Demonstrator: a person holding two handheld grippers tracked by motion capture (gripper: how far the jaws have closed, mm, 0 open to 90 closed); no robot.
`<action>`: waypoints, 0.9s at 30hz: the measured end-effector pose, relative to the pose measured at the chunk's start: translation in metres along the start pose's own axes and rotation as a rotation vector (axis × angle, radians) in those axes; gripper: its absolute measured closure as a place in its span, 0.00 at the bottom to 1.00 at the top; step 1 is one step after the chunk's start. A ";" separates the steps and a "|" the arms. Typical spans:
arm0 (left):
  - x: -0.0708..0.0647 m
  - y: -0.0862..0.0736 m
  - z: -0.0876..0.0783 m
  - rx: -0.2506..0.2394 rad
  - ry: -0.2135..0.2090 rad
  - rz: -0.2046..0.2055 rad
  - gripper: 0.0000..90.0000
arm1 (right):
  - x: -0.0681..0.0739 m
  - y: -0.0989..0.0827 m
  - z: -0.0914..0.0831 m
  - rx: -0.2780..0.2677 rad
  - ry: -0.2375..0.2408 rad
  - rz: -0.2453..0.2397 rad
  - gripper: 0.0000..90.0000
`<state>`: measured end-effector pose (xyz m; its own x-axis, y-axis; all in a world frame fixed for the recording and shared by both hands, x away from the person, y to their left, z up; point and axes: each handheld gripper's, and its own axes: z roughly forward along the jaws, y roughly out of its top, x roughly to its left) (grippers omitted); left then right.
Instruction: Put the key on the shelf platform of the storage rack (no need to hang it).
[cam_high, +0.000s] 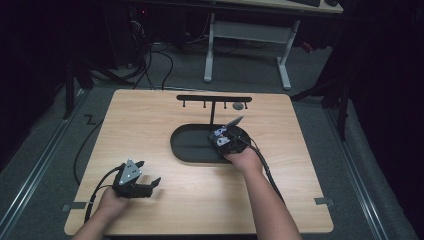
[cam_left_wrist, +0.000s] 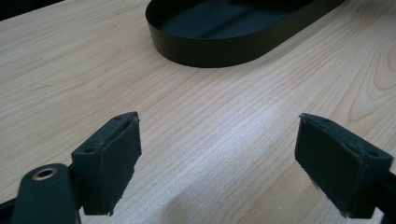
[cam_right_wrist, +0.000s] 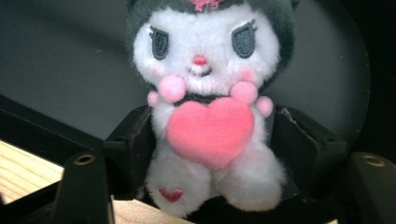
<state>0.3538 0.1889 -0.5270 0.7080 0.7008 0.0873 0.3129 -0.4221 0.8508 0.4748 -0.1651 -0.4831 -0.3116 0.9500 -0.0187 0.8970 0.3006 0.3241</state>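
A white plush toy (cam_right_wrist: 210, 126) with a dark hood and a pink heart on its chest rests in the black oval tray (cam_high: 192, 145), at the tray's right end. My right gripper (cam_right_wrist: 212, 135) reaches over the tray's near rim, and the toy's body sits between its two pads. The pads (cam_right_wrist: 135, 140) stand at the fur's edge without squeezing it, so the gripper is open. In the high view the right gripper (cam_high: 227, 136) covers most of the toy (cam_high: 220, 133). My left gripper (cam_high: 150, 171) rests low on the table at the front left, open and holding nothing (cam_left_wrist: 217, 149).
A black hook rack (cam_high: 214, 99) stands just behind the tray, with a small grey round piece (cam_high: 238, 106) at its right end. The tray's left end (cam_left_wrist: 210, 51) lies ahead of the left gripper. Bare wooden tabletop (cam_high: 150, 120) surrounds the tray.
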 end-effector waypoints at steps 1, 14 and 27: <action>0.000 0.000 0.000 -0.001 0.000 0.000 0.17 | -0.001 0.000 0.000 -0.003 0.005 0.002 0.32; 0.000 0.000 0.000 -0.001 0.001 0.000 0.17 | -0.003 -0.001 -0.014 -0.037 0.031 0.016 0.23; 0.000 0.000 0.000 0.000 0.001 0.000 0.17 | -0.005 0.000 -0.030 -0.067 0.037 0.010 0.21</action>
<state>0.3539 0.1887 -0.5272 0.7071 0.7016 0.0879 0.3131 -0.4221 0.8508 0.4668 -0.1725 -0.4549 -0.3148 0.9490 0.0195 0.8777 0.2832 0.3867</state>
